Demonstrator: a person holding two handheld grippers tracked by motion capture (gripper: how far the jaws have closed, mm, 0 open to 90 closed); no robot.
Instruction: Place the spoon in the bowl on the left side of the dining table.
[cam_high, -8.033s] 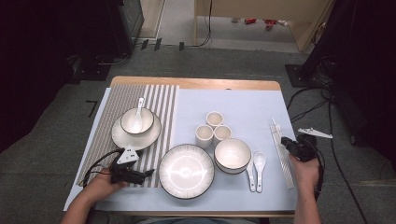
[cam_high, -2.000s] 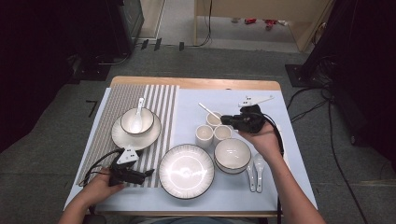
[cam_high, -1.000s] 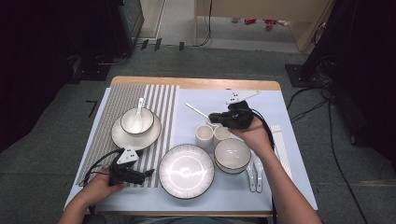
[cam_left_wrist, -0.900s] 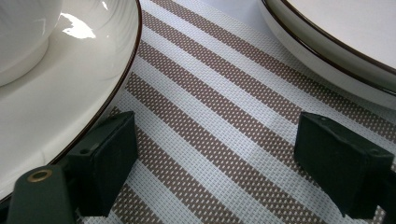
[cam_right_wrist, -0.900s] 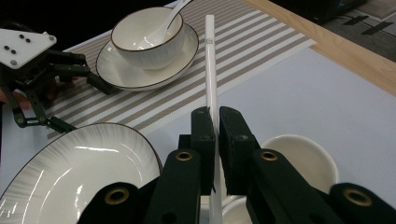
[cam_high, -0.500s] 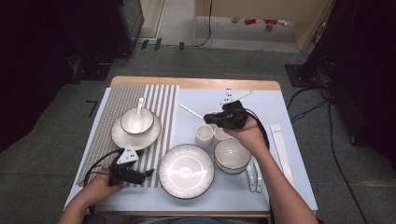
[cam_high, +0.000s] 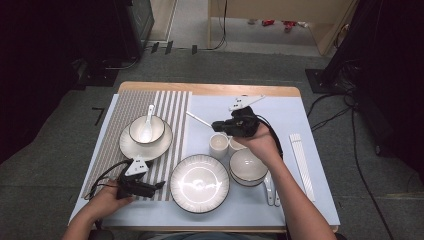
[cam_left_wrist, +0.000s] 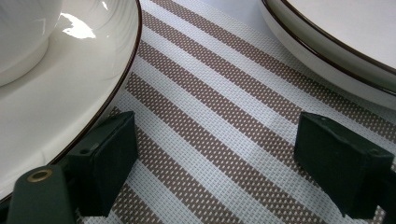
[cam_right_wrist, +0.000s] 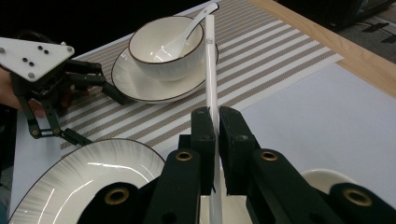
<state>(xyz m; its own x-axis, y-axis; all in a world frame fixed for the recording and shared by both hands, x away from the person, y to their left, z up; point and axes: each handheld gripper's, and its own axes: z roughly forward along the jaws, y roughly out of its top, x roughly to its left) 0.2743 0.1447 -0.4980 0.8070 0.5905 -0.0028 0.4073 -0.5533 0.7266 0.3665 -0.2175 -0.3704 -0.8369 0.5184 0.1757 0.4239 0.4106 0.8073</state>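
Note:
My right gripper (cam_high: 216, 124) hovers over the two small cups (cam_high: 218, 145) at the middle of the table. It is shut on a white chopstick (cam_right_wrist: 211, 60). The chopstick (cam_high: 199, 119) sticks out to the left and away from the jaws, towards the striped mat (cam_high: 172, 107). My left gripper (cam_high: 159, 185) rests on the near end of that mat (cam_left_wrist: 224, 140). It is open, with nothing but the mat's weave between its pads. The saucer's rim (cam_left_wrist: 116, 88) lies close by one pad (cam_left_wrist: 112, 158).
A bowl with a spoon (cam_high: 146, 129) stands on a saucer (cam_high: 162, 145) on the mat. A large plate (cam_high: 199, 182) and a bowl (cam_high: 248, 165) sit near the front, with two spoons (cam_high: 270, 186) beside them. More white chopsticks (cam_high: 301, 161) lie at the right.
The right hand has carried the chopstick from the right side to the left, over the cups. In the last half second it barely shifted. The left hand has stayed still.

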